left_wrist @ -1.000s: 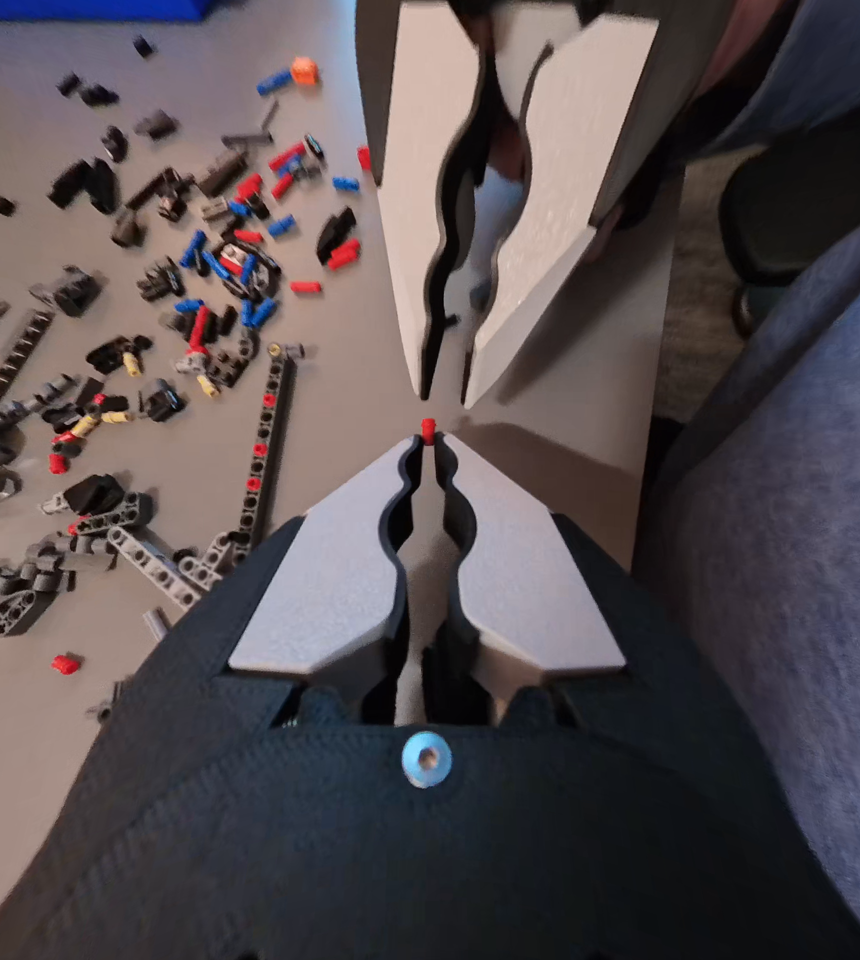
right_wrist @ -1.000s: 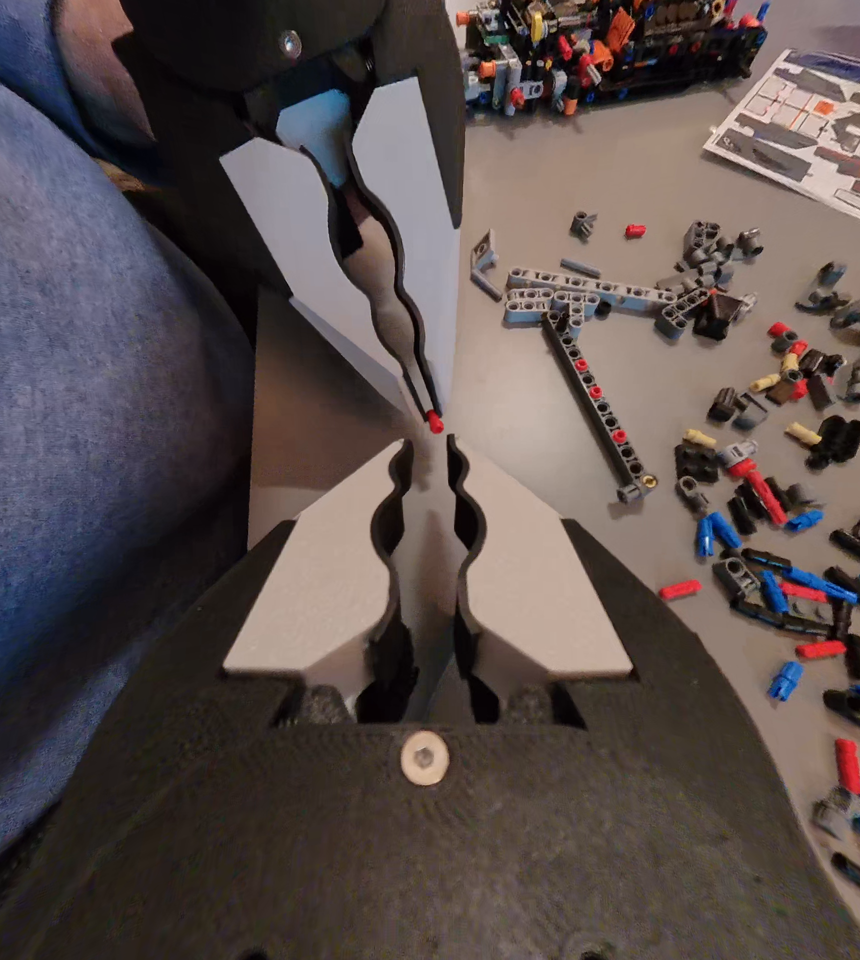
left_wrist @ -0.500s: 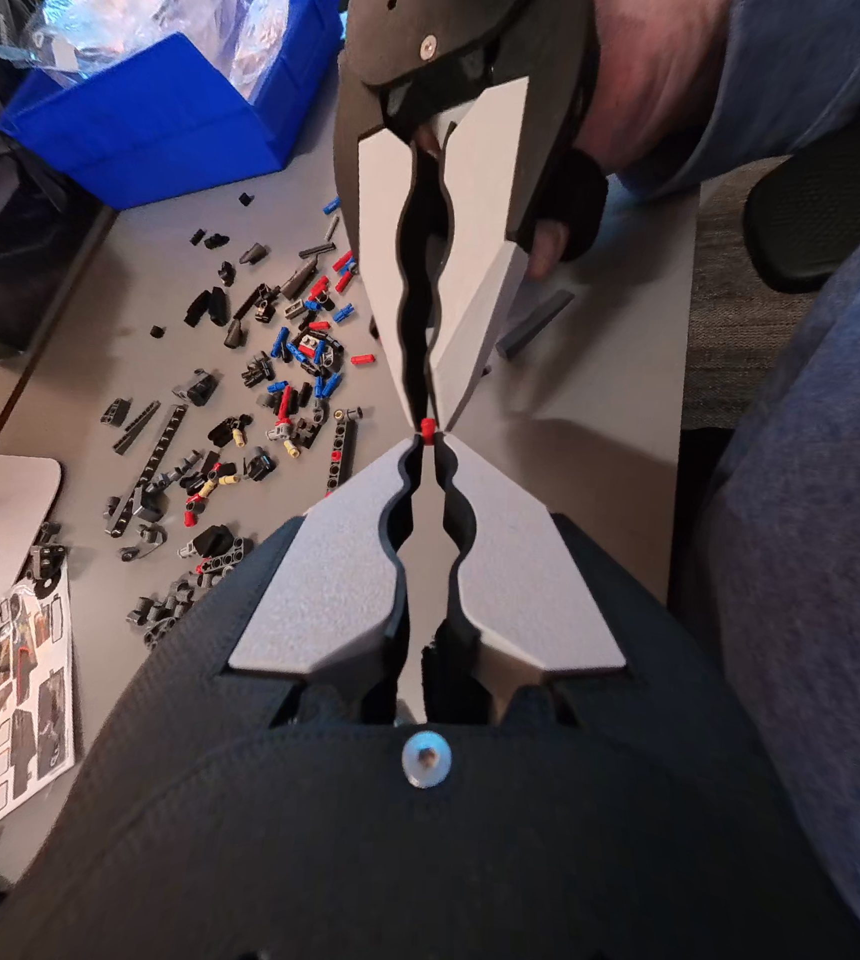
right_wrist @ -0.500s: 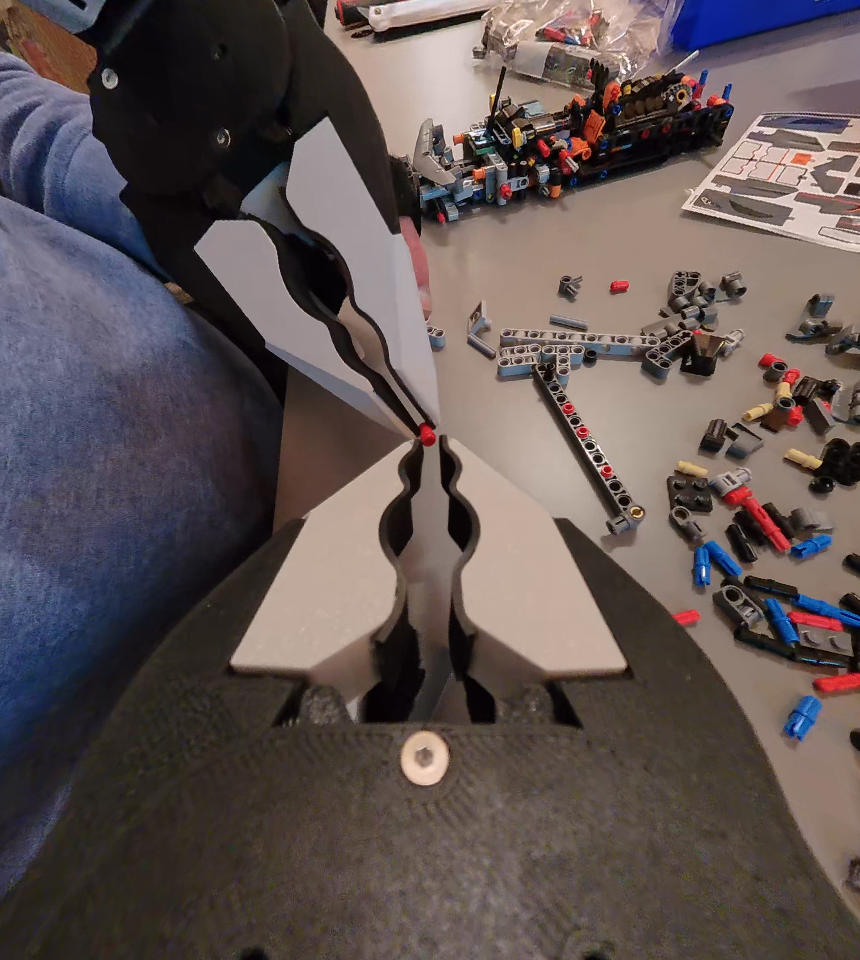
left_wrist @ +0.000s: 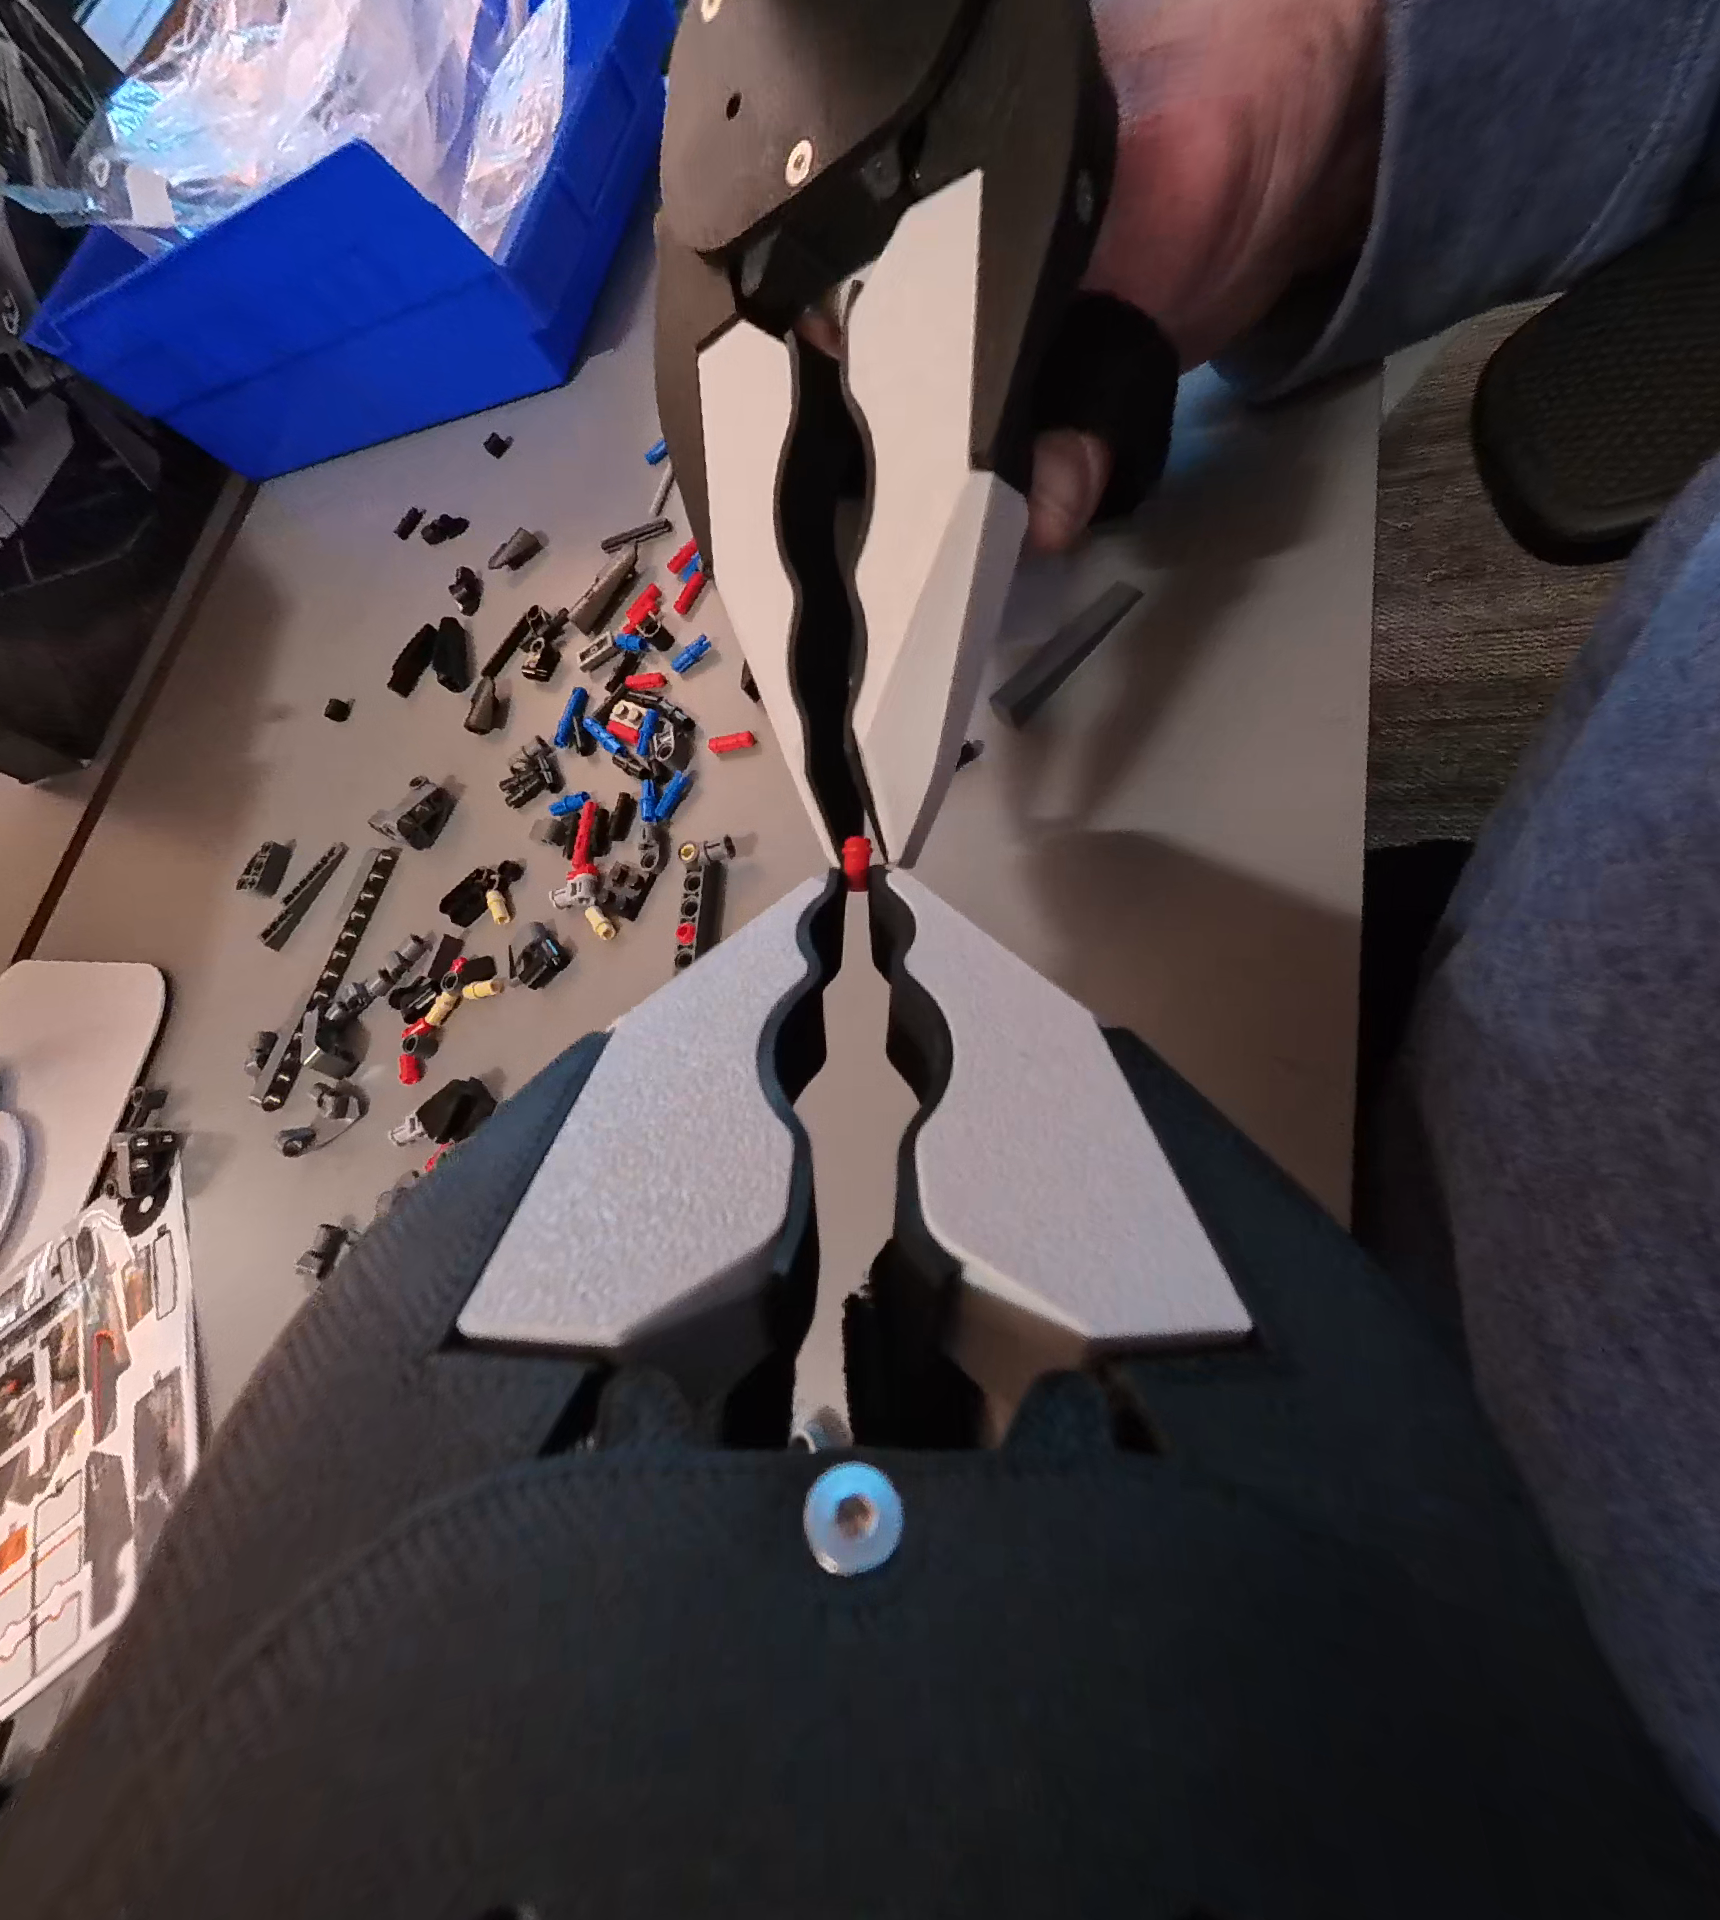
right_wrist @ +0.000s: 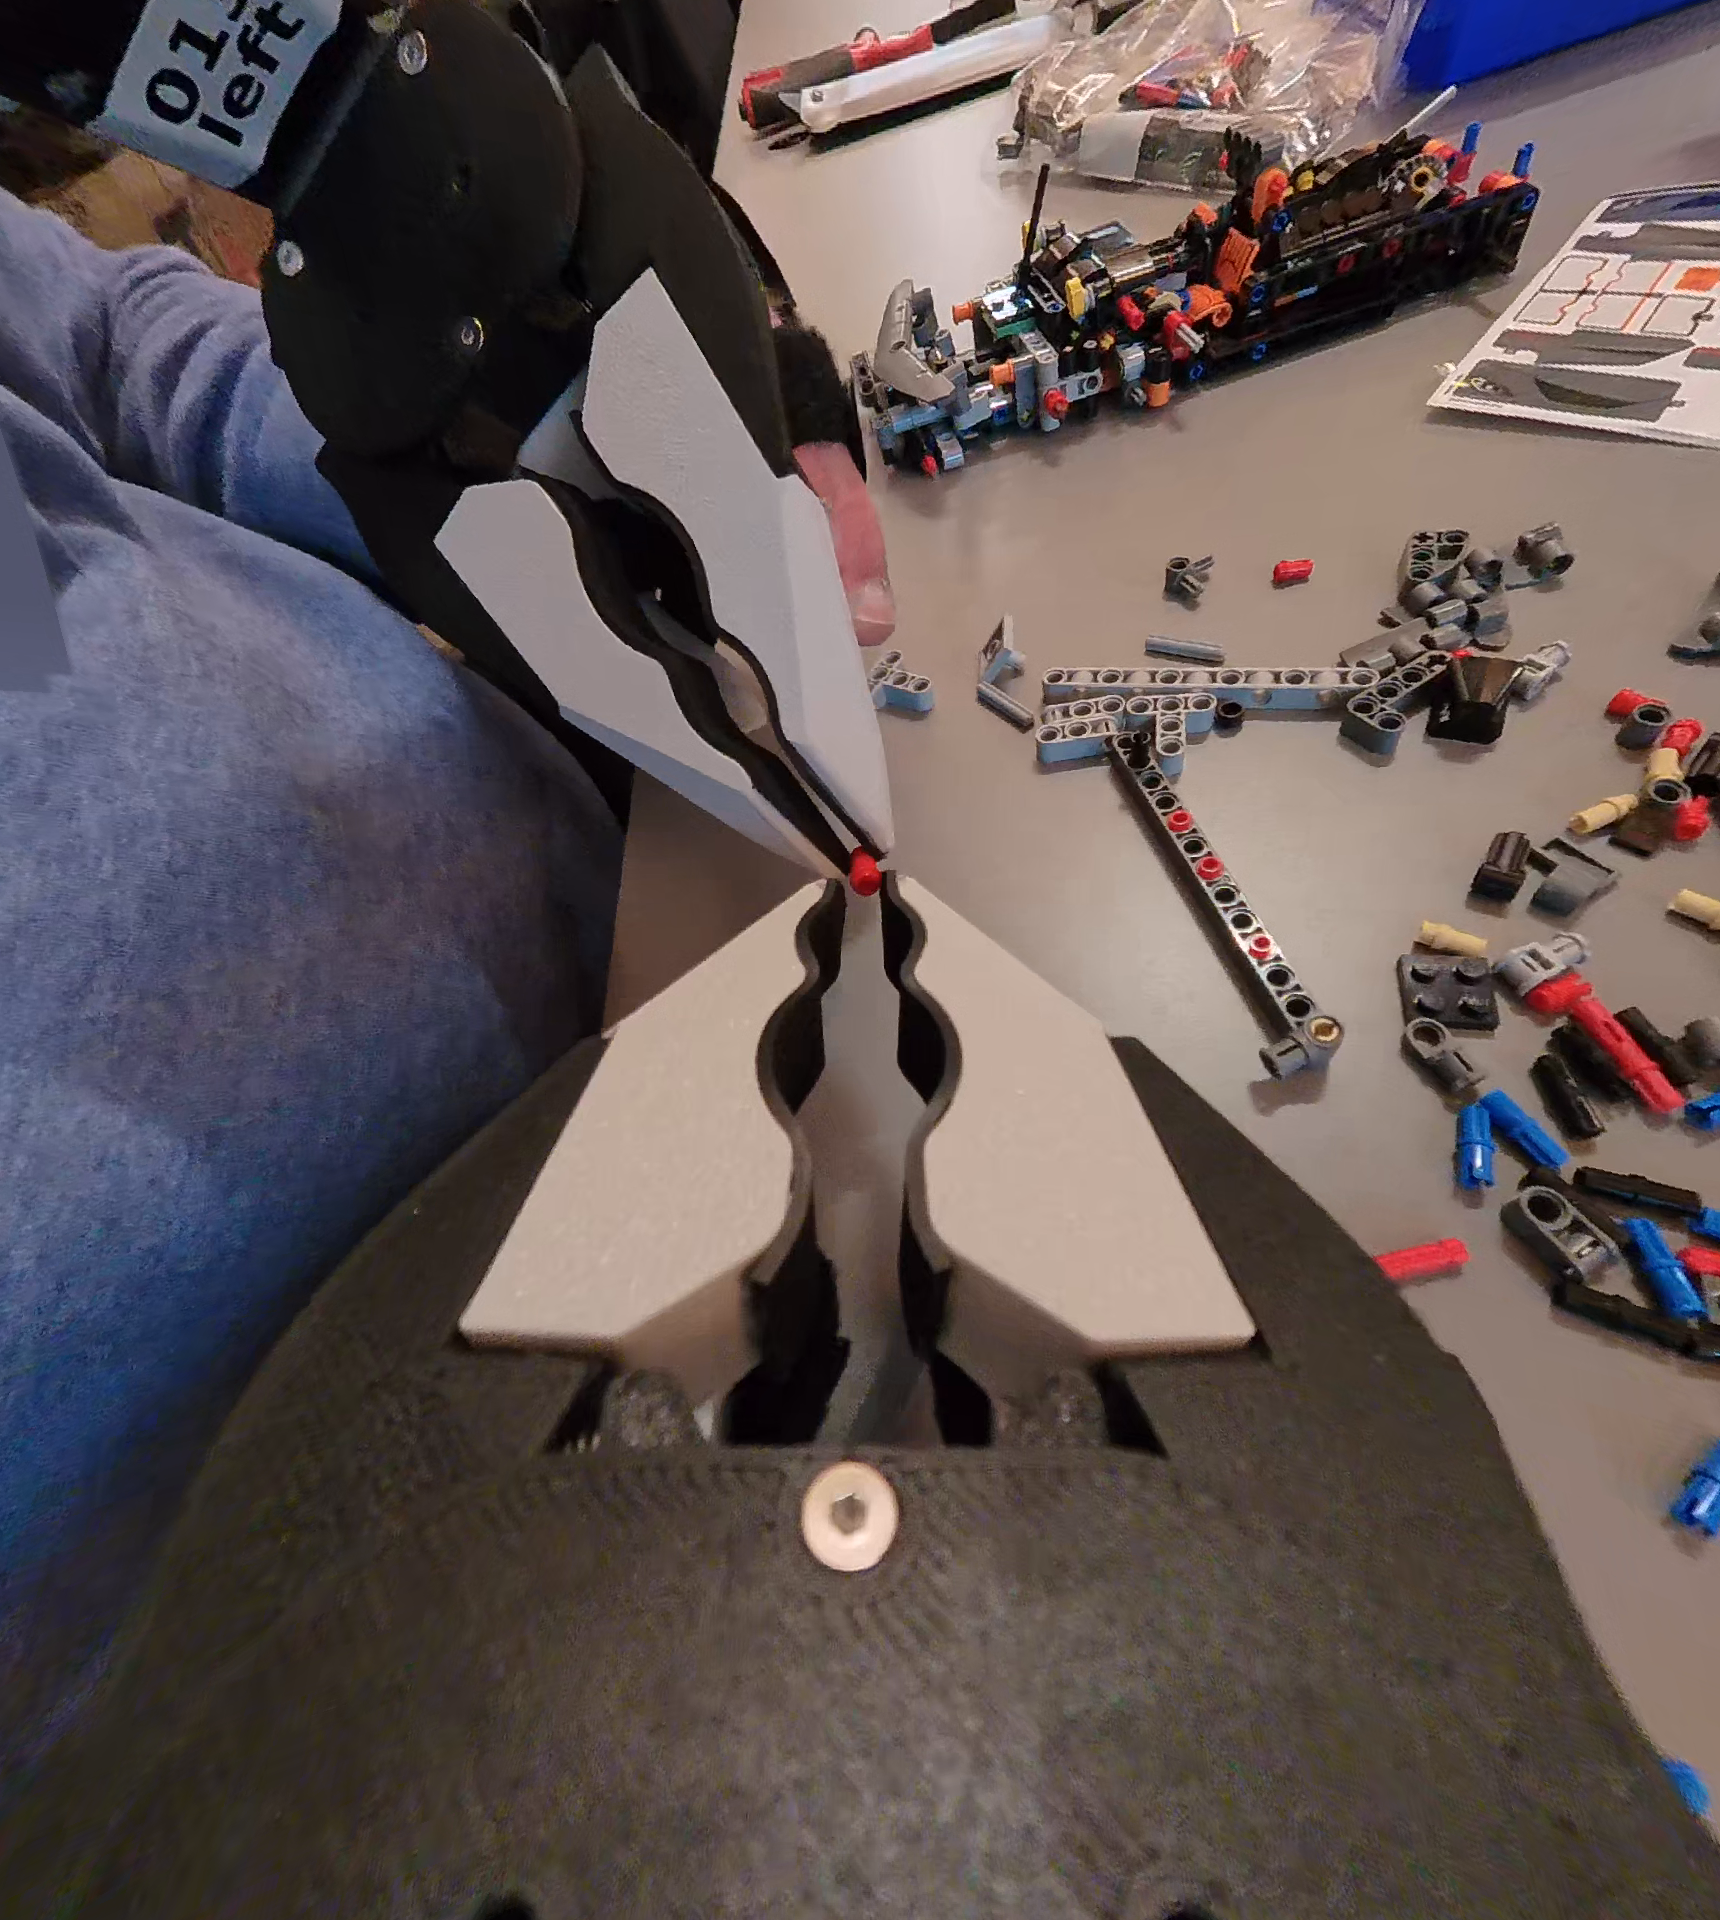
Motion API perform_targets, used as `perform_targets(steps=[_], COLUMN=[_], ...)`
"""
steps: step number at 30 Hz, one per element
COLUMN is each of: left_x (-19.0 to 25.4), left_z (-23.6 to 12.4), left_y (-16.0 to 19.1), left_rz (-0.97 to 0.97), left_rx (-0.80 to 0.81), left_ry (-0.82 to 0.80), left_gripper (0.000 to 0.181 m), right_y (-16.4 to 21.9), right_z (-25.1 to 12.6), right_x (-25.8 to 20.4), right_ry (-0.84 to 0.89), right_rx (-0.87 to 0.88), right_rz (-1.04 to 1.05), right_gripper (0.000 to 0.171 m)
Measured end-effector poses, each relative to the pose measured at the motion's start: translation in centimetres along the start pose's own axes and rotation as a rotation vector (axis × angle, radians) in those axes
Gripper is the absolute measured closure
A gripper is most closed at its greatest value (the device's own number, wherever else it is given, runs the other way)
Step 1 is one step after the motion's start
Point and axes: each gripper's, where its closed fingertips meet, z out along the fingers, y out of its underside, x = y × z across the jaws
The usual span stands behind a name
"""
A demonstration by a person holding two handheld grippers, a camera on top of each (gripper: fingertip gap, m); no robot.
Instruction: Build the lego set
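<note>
The two grippers meet tip to tip above the near edge of the grey table [left_wrist: 1251,935], and a small red pin [left_wrist: 854,860] sits right at the meeting point. The left gripper [left_wrist: 856,883] has its jaws drawn close and clenched on the pin, whose head sticks out beyond the tips. The right gripper [right_wrist: 861,883] points at the same pin from the opposite side, jaws nearly together with a narrow slit between the tips; the pin's free end lies at that slit, but I cannot tell whether those tips press on it or only touch it. Both tools hang over the table edge, close to the person's blue sleeve [right_wrist: 160,935]. Farther in on the table, a scatter of loose pieces [left_wrist: 607,748] in black, blue, red and tan spreads toward the middle, with a long black beam [right_wrist: 1214,894] carrying red pins lying slanted beside a grey beam assembly [right_wrist: 1209,691]. The partly built model [right_wrist: 1199,301] stands toward the far edge, a sticker sheet [right_wrist: 1666,312] flat beside it. A blue bin [left_wrist: 336,312] holding clear bags sits at a far corner.
</note>
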Motion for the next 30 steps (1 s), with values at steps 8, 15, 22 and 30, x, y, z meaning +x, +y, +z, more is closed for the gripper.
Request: perform_targets(steps=[8, 15, 22, 30], left_x=[0.22, 0.08, -0.21, -0.15], left_z=[0.03, 0.05, -0.03, 0.08], left_y=[-0.22, -0.3, -0.57, -0.58], left_rz=[0.044, 0.042, 0.015, 0.031], left_rx=[0.008, 0.013, 0.032, 0.029], left_ry=[-0.009, -0.02, -0.023, -0.023], left_gripper=[0.179, 0.179, 0.179, 0.179], right_y=[-0.54, -0.56, -0.71, -0.62], right_z=[-0.47, -0.5, -0.55, -0.6], right_x=[-0.26, -0.12, -0.03, -0.02], right_ry=[-0.068, -0.052, -0.03, -0.04], right_rx=[0.055, 0.057, 0.059, 0.059], right_rz=[0.07, 0.058, 0.033, 0.045], right_gripper=[0.167, 0.168, 0.168, 0.169])
